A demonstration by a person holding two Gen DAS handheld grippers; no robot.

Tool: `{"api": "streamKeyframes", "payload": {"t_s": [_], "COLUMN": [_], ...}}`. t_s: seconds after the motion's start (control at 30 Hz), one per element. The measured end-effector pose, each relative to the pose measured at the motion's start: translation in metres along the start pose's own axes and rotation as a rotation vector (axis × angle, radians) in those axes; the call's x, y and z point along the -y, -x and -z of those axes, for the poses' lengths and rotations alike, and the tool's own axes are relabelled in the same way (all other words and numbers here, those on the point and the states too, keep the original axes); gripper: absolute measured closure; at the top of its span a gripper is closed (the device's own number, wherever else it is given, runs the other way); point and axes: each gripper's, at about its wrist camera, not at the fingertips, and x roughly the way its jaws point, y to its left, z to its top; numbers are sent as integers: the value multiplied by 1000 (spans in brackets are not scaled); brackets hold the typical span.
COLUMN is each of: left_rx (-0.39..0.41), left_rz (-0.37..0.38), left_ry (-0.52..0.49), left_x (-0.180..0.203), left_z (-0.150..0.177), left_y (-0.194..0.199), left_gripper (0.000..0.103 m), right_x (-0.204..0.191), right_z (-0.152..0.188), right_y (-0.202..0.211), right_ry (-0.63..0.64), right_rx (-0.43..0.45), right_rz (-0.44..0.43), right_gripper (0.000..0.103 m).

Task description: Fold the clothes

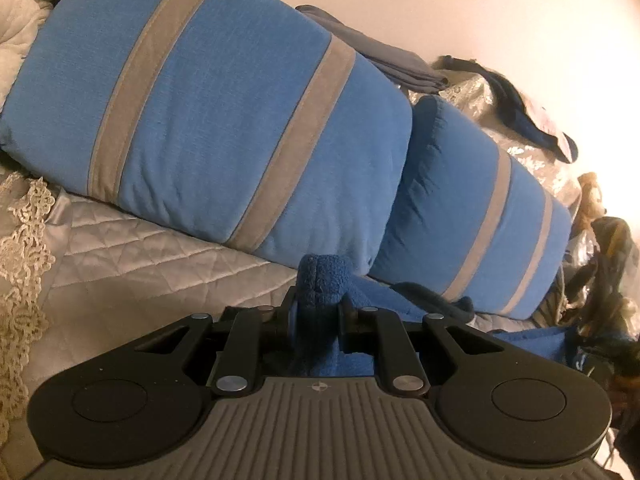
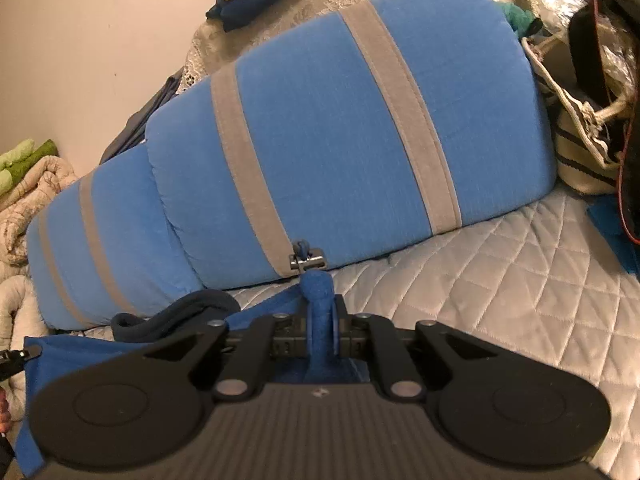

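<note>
Both grippers pinch a blue fleece garment above a quilted bed, facing two blue cushions.

In the left wrist view, the left gripper point(image 1: 318, 300) is clamped on a bunched fold of the blue garment point(image 1: 320, 280), which trails off toward the right over the quilted cover point(image 1: 132, 252) near the bed's front edge; its dark collar point(image 1: 436, 300) lies just before the two grey-striped blue cushions point(image 1: 224, 120) that lean along the back. In the right wrist view, the right gripper point(image 2: 318, 304) is clenched on another raised fold of the same garment point(image 2: 318, 320), which stretches left, where the tip of the other gripper point(image 2: 12, 358) touches its corner; a striped bag point(image 2: 580, 140) sits by the cushions' right end.
</note>
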Motion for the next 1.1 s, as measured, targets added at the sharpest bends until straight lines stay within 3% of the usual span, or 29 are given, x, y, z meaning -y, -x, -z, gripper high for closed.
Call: {"api": "streamKeyframes", "payload": {"t_s": [0.27,0.4,0.5,0.6,0.67,0.73,0.8,0.9,1.1], "left_rx": [-137,-109,-75,-96,-149,-189,-169,-99,-132], "left_rz": [-132,-111,-87,-94,-124,-152,-183,-165,-150], "left_ry": [-7,21,-9,-53,-60,-55,-18,6,-125], "left_x": [-13,-19,-14,-10,-9,-10,-10,-3,47], "left_z": [19,18,12,8,8,7,0,-17,-60], "left_y": [-40,-33,-19,-16,-22,-24,-15,2,5], "left_gripper": [85,85,85,85,82,75,53,31,30], "right_x": [-6,-9,-15,-21,-26,-34,-43,-55,-85], "right_z": [7,11,8,6,5,4,1,-3,-24], "right_y": [-33,-44,-36,-32,-37,-38,-30,-27,-34], "right_ry": [57,86,120,170,213,247,272,288,228], "right_rx": [-69,-92,-74,-95,-137,-150,-128,-146,-227], "right_rz": [52,71,65,69,112,145,119,61,-49], "right_gripper": [94,94,94,92,68,31,11,3,0]}}
